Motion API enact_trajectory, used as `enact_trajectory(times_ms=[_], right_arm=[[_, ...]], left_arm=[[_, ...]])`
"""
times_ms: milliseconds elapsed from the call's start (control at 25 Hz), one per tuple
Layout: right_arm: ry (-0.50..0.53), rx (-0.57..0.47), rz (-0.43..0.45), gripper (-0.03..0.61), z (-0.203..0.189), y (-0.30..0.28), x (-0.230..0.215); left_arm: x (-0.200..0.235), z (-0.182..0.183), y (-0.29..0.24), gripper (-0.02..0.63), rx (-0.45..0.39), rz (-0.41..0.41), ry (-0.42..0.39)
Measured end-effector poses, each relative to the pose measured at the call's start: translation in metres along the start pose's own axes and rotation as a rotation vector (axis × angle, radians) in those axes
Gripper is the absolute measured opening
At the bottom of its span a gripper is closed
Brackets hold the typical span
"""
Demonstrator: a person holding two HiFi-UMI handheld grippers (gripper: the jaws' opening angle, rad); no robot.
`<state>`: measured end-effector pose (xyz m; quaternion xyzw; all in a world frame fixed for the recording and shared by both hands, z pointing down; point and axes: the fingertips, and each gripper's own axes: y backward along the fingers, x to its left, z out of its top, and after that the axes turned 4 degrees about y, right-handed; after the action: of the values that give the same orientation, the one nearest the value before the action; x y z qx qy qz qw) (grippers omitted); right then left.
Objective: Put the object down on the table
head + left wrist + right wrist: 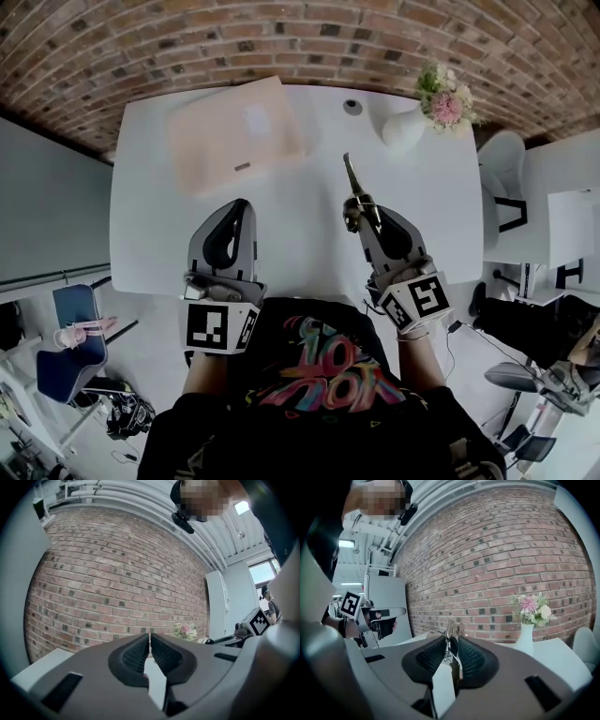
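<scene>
My right gripper (361, 208) is shut on a slim metal tool (353, 178), something like scissors, whose tip points away from me over the white table (300, 244). In the right gripper view the tool (451, 637) stands upright, pinched between the ribbed pads (469, 656), and sticks out past them. My left gripper (240, 206) hovers over the near left part of the table. Its jaws meet at the tips with nothing between them (150, 638). Whether the tool touches the table I cannot tell.
A peach-coloured flat pad (234, 131) lies at the far left of the table. A white vase with pink flowers (410, 125) stands at the far right, beside a small round grommet (352, 107). A white chair (502, 159) is at the right and a brick wall behind.
</scene>
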<state>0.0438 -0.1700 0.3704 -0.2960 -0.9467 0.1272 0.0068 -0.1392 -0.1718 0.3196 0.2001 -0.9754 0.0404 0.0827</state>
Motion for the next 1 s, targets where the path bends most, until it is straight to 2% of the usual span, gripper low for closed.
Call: enact_trajectory(times_ms=[160,320,720,1000], right_arm=[[0.033,0.064,0.012,0.101,-0.024,-0.011,-0.006],[0.053,0.178,0.020,0.101,-0.055,-0.020,-0.009],[0.123,0.278,0.061,0.101,-0.125,-0.052,-0.014],[0.224,0.337,0.101,0.101,-0.165,-0.066,-0.001]], left_arm=[[-0.002,-0.014,-0.009,0.034,0.032,-0.007,0.005],[-0.003,-0.027,-0.013,0.034,0.057,-0.012,0.012],[0.000,-0.059,-0.025,0.034,0.130,-0.001,0.018],[0.007,-0.072,-0.025,0.034,0.160,0.018,0.021]])
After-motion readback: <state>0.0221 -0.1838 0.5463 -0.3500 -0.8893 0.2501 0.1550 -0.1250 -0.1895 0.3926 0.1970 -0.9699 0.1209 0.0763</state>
